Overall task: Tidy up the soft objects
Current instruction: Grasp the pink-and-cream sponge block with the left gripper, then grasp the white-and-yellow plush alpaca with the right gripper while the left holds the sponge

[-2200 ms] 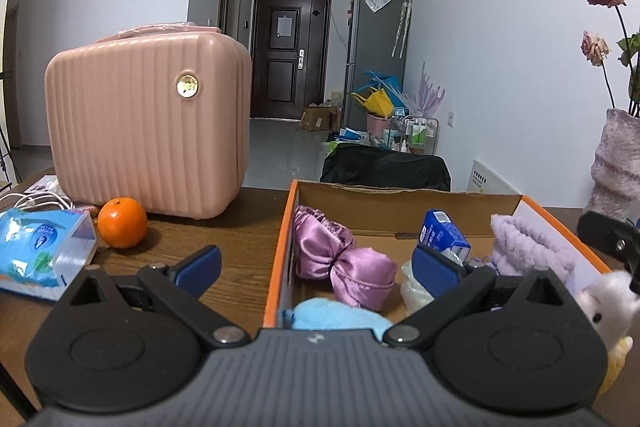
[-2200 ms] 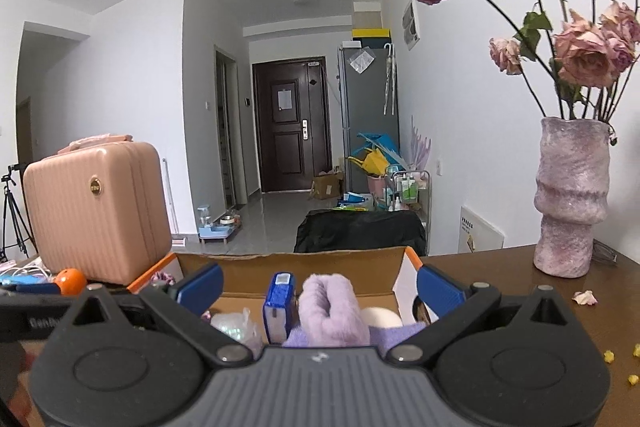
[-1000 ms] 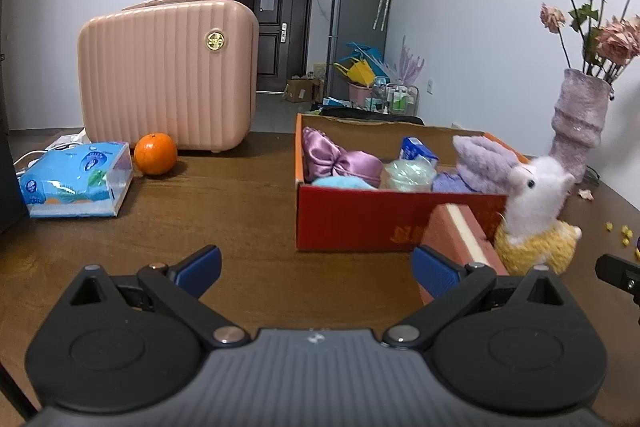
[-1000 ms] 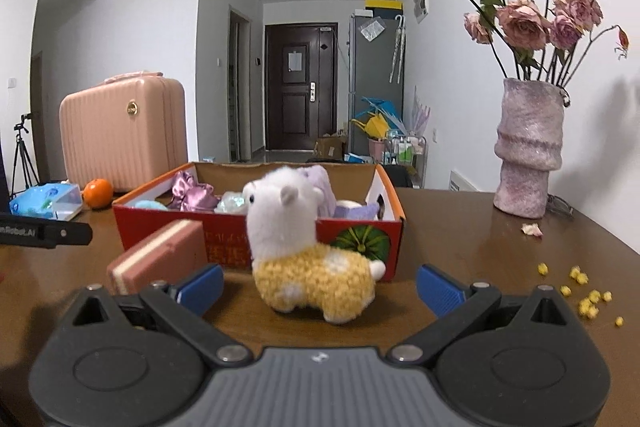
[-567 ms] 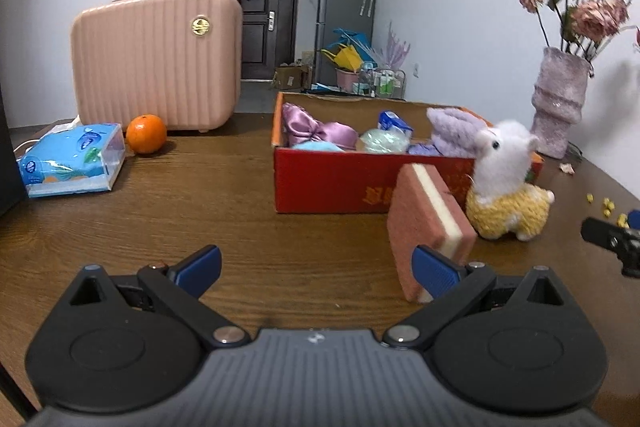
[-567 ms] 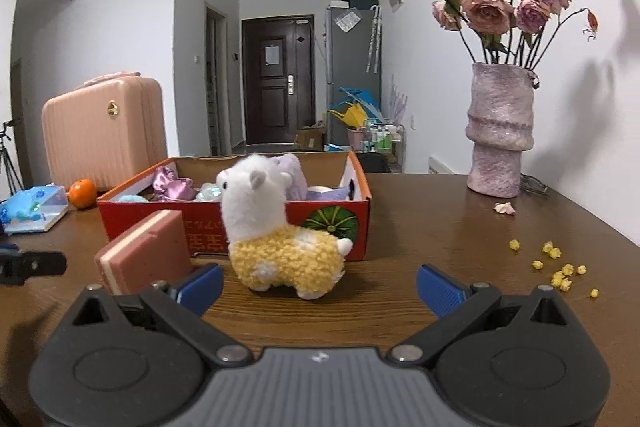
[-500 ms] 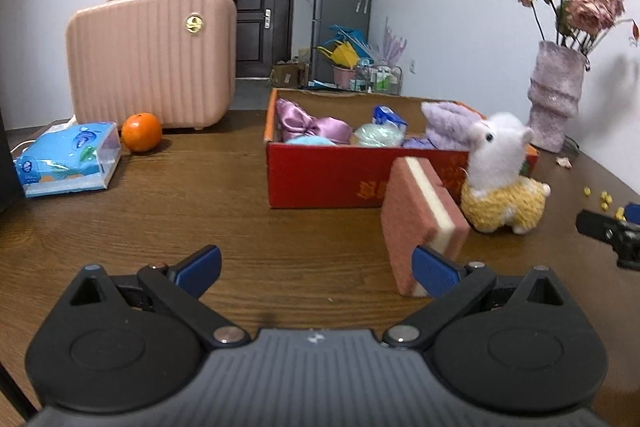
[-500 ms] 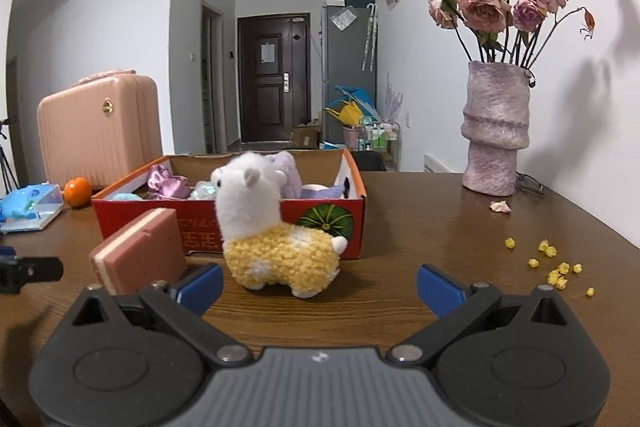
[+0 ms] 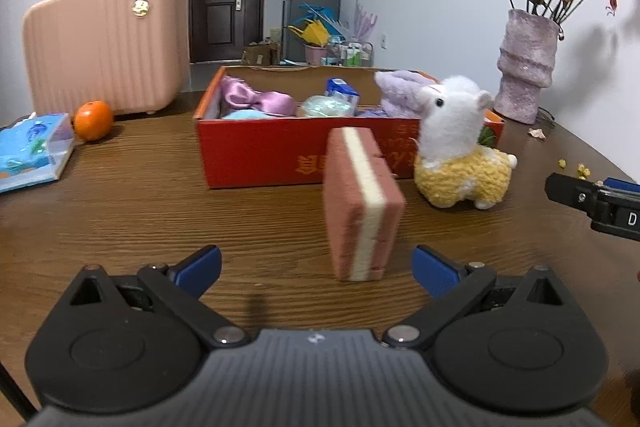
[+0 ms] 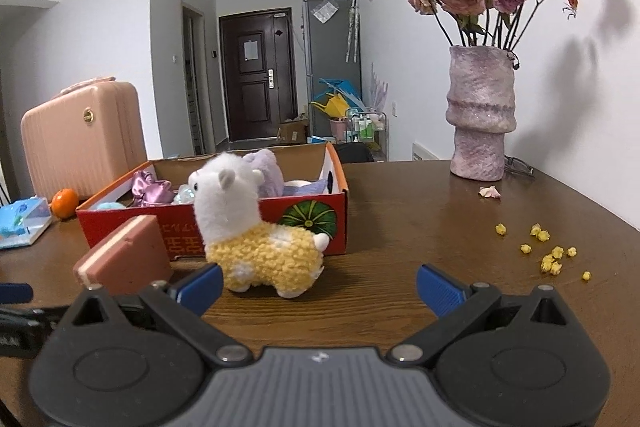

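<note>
Two soft things wait on our tabletop (image 9: pixel 120 211) before the red box (image 9: pixel 256 151): a pink sponge (image 9: pixel 362 205) with a cream stripe, standing on edge, long axis upright, and a white-and-yellow alpaca plush (image 10: pixel 256 227) facing left. We hold both grippers, left (image 9: pixel 316 271) and right (image 10: pixel 320 287), with fingers spread wide, gripping and touching nothing.

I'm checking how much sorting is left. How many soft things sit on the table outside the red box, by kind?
Plush alpaca: 1
Pink-and-cream sponge block: 1
Total: 2, both on the table in front of the red box.
</note>
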